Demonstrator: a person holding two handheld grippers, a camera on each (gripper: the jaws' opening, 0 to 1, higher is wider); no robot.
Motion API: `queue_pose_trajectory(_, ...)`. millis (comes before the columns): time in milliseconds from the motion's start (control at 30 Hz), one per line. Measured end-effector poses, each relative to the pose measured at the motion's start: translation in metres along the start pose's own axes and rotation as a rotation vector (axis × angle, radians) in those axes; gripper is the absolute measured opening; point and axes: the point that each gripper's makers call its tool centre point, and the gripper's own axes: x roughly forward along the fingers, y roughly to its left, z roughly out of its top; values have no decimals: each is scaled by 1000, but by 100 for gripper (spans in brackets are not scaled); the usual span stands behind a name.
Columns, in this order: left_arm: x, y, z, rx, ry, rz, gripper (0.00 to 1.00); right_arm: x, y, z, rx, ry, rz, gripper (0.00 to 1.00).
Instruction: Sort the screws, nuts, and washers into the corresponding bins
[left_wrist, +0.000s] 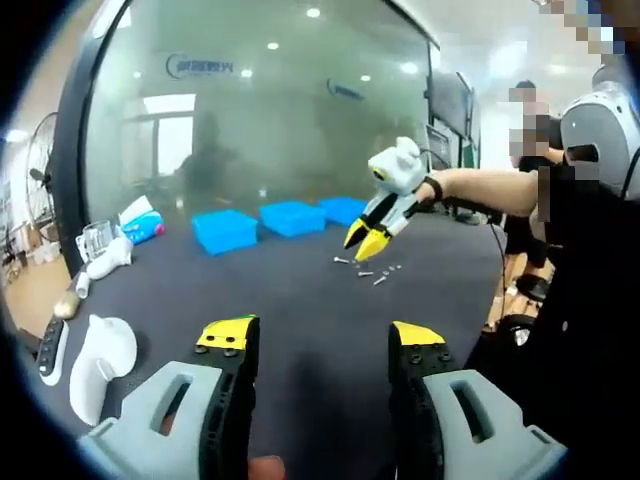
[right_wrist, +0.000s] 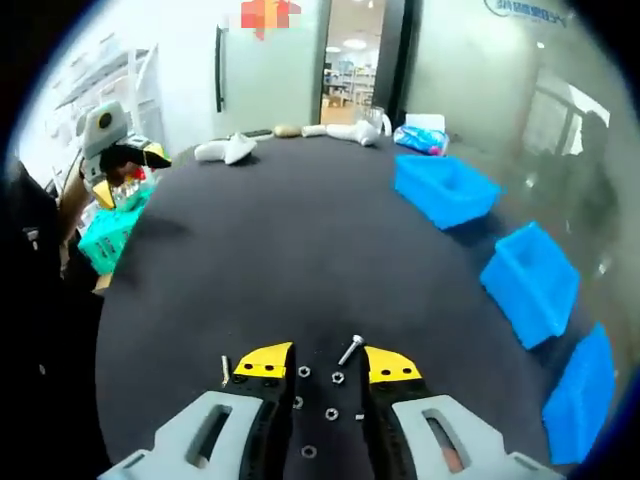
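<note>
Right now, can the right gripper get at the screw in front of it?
Probably yes. The right gripper is open just above the mat, and the screw lies bare between its tips among loose nuts, with nothing covering it.

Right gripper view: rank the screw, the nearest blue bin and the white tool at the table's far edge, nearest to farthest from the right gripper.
1. Screw, just beyond the right gripper.
2. Blue bin, right, mid-table.
3. White tool, far edge, left.
</note>
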Motion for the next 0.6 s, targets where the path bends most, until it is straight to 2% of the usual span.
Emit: queue_pose_trajectory(600, -3, 4, -2, -15, -9, 11, 50, 18, -11, -9, 53, 42, 17, 11)
